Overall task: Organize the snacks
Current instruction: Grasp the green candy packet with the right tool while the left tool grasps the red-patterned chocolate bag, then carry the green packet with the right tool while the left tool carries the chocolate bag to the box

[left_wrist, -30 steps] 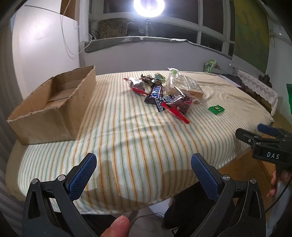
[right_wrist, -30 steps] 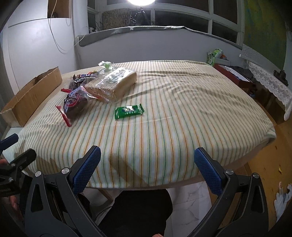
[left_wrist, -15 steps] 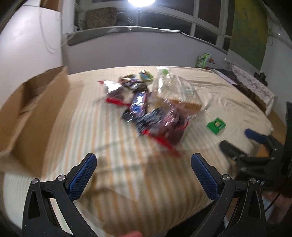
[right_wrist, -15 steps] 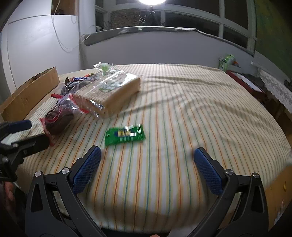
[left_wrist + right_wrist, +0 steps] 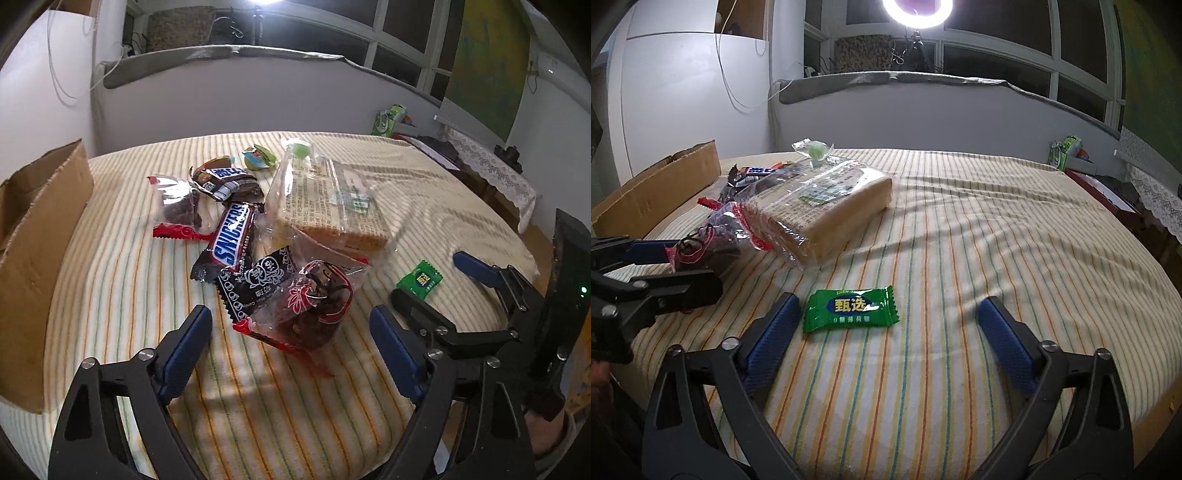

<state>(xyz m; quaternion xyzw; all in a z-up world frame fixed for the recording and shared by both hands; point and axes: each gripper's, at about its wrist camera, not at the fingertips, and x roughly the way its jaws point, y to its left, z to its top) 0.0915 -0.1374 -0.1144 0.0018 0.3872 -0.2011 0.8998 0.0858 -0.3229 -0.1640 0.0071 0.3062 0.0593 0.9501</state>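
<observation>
A pile of snacks lies on the striped tablecloth (image 5: 122, 295): a Snickers bar (image 5: 232, 236), a clear bag of sliced bread (image 5: 332, 206) (image 5: 827, 199) and a red-edged bag of dark snacks (image 5: 310, 314) (image 5: 701, 247). My left gripper (image 5: 291, 332) (image 5: 676, 264) straddles the red-edged bag. Its jaws are closing and the pads are not touching it. A green candy packet (image 5: 851, 310) (image 5: 419, 278) lies apart from the pile, between the fingers of my right gripper (image 5: 888, 306) (image 5: 443, 288) and nearer the left one. Those jaws are closing too, clear of the packet.
An open cardboard box (image 5: 37, 236) (image 5: 657, 192) stands at the table's left edge. A small green sweet (image 5: 258, 157) and more wrappers (image 5: 221, 177) lie behind the pile. A side table with a lace cloth (image 5: 491, 173) stands at the right. A wall closes off the back.
Both grippers have moved in over the table toward the snacks. The red-edged bag now sits between the left fingers and the green packet between the right ones. Both jaws have narrowed a little.
</observation>
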